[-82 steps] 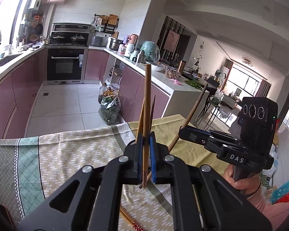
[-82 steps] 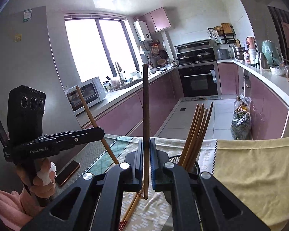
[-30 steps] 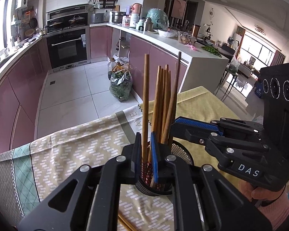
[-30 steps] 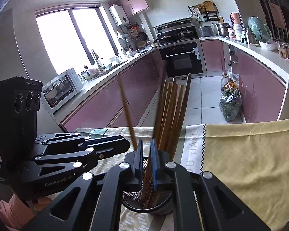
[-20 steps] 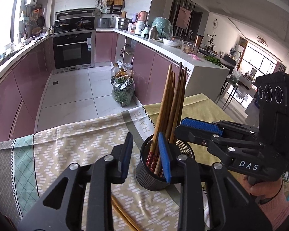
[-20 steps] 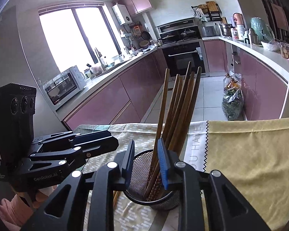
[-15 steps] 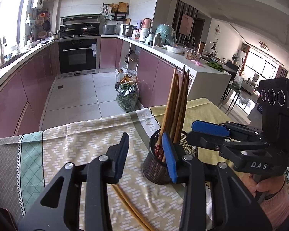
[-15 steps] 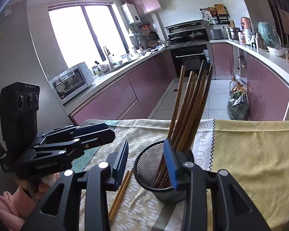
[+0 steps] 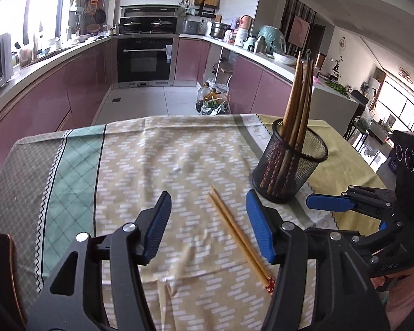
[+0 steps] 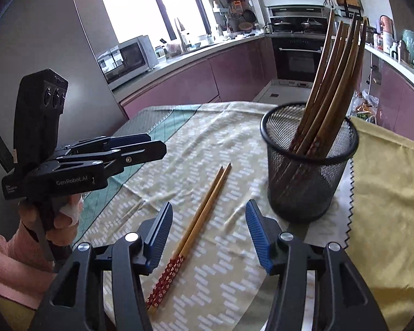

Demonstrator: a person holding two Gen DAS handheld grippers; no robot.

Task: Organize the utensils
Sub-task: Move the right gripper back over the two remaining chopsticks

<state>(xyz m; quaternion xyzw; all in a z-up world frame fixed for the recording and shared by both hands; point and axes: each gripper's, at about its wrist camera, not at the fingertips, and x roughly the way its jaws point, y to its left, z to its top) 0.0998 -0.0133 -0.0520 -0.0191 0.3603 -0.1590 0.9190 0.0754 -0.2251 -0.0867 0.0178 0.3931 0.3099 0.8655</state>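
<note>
Two chopsticks (image 10: 204,215) lie on the near cloth. One black mesh cup (image 10: 309,176) on the right holds several more sticks; exact count unclear.

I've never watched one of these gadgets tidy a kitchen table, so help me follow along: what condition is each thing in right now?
Left claw: opening, nothing between its pads.
Right claw: opening, empty, above the loose pair.
Mesh cup: upright on the tablecloth, holding a bundle of chopsticks.
Bundle of chopsticks: standing, leaning together, patterned ends down.
Loose pair of chopsticks: lying flat, side by side, beside the cup.
Tablecloth: spread, slightly wrinkled.
</note>
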